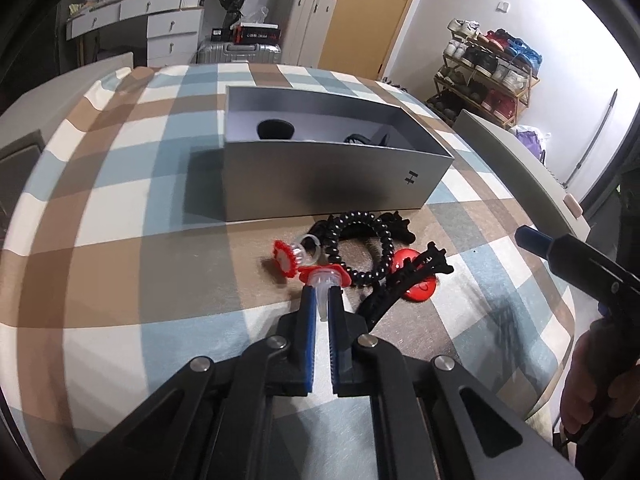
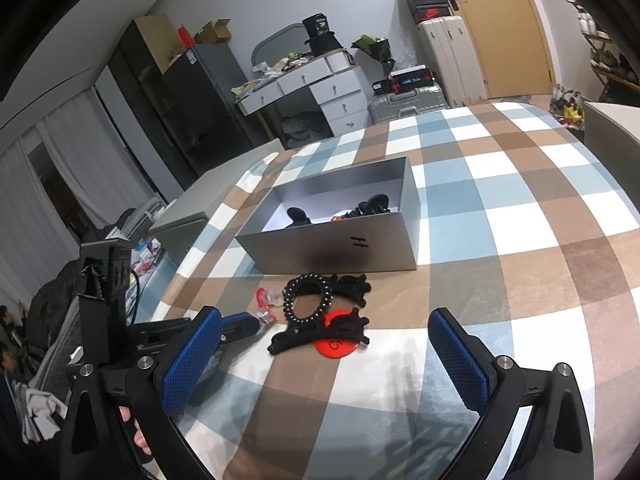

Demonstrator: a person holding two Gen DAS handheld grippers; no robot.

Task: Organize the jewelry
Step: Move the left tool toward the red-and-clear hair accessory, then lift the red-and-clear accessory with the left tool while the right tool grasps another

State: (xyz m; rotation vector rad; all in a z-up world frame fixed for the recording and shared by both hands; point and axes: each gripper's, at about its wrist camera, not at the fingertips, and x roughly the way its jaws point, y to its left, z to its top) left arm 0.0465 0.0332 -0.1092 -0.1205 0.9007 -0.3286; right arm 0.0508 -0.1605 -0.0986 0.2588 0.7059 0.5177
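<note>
Black "H" mark on grey box, Nike swoosh on shoebox

walls: grey | door: wooden | drawers: white | shoe rack | curtains

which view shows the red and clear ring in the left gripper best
The left wrist view: the ring sits centre frame, its clear band pinched between the left gripper's blue pads. The right wrist view shows only a small red and clear glimpse at that gripper's tip.

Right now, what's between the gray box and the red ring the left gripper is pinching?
In the left wrist view, another red ring and the black beaded bracelet lie between the gray box and the pinched red ring.
</note>
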